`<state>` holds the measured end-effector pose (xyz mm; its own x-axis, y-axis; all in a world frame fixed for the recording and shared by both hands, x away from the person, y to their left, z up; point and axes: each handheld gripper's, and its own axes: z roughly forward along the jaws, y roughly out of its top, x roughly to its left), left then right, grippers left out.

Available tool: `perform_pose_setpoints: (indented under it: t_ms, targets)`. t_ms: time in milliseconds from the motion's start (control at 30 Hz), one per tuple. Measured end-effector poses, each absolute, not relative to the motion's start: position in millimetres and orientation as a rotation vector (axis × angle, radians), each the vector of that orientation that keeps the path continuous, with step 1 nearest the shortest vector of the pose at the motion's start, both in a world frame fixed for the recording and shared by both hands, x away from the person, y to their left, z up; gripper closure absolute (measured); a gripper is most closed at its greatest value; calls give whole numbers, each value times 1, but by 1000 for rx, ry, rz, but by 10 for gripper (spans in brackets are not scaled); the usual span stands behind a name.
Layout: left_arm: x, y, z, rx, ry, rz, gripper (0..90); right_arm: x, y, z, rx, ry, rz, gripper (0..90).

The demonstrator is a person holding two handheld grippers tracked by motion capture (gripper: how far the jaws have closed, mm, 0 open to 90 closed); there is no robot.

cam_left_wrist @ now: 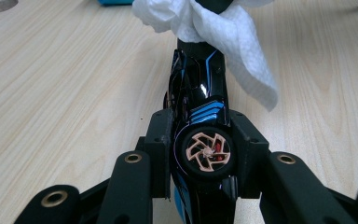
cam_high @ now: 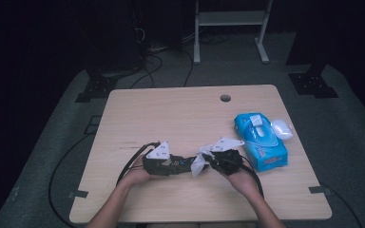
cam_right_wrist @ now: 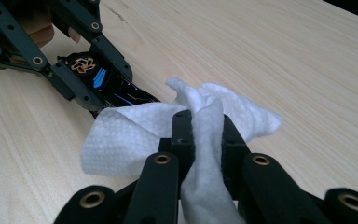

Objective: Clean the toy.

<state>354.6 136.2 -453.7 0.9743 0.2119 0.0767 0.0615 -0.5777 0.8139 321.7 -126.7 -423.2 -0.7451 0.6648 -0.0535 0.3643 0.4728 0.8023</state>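
A black toy car (cam_left_wrist: 198, 100) with blue stripes and an orange-spoked wheel lies on its side, clamped between the jaws of my left gripper (cam_left_wrist: 200, 140). In the high view the left gripper (cam_high: 171, 164) holds the car low over the table's front middle. My right gripper (cam_right_wrist: 204, 128) is shut on a white wet wipe (cam_right_wrist: 135, 135) whose loose folds drape over the car's far end (cam_right_wrist: 121, 91). From above, the wipe (cam_high: 200, 161) sits between the two grippers, with the right gripper (cam_high: 216, 159) just right of it.
A blue pack of wipes (cam_high: 261, 140) lies at the right side of the wooden table (cam_high: 180, 114), with a white rounded object (cam_high: 281, 128) beside it. A cable hole (cam_high: 225, 98) is near the far edge. Cables trail from both grippers.
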Motion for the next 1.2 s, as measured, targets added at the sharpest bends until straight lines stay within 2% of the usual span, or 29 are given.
perform_pose_setpoints:
  t_ms: [200, 433, 667, 967, 1200]
  targets:
    - [356, 138, -454, 2179, 196, 200, 646, 320, -112, -426, 811, 2382, 1218, 803]
    - [356, 137, -454, 2178, 201, 201, 646, 322, -137, -426, 879, 2351, 1165, 803]
    - [358, 140, -455, 2173, 215, 191, 646, 321, -128, -424, 855, 2349, 1146, 804]
    - [357, 140, -454, 2174, 211, 201, 645, 324, -140, -430, 905, 2350, 1183, 803]
    - [357, 140, -455, 2173, 213, 199, 645, 322, -125, -425, 834, 2366, 1185, 803]
